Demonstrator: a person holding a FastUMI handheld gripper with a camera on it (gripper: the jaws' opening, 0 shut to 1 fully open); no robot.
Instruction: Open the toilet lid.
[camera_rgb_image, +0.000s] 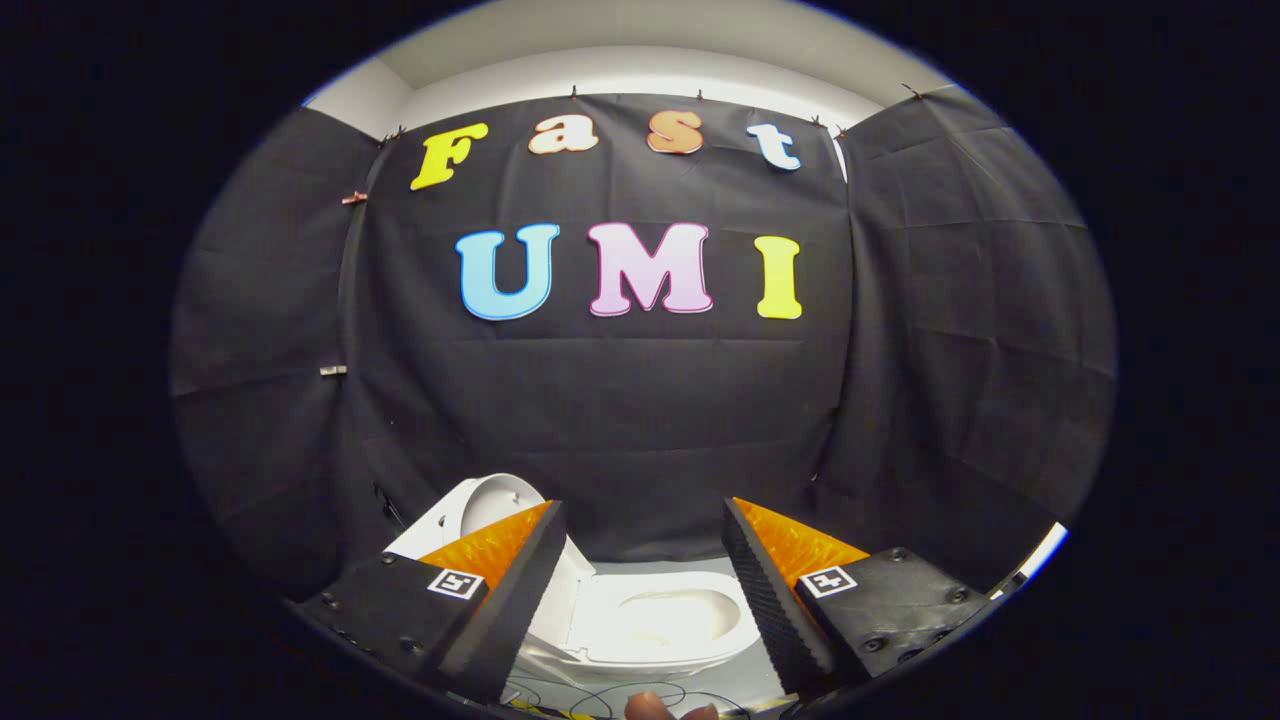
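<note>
A small white toilet (600, 625) stands on the pale floor below, seen between my two fingers. Its lid (492, 503) is raised and stands upright at the left end, partly hidden behind my left finger (520, 580). The seat ring and the bowl (672, 618) lie uncovered between the fingers. My gripper (642, 505) is open and wide, with nothing between its fingers and touching nothing. The right finger (765, 590) hangs beside the bowl's right end.
Black cloth walls (640, 420) close the booth behind and on both sides of the toilet. Thin dark cables (590, 693) lie on the floor in front of the toilet. A person's fingertip (650, 706) shows just under the gripper.
</note>
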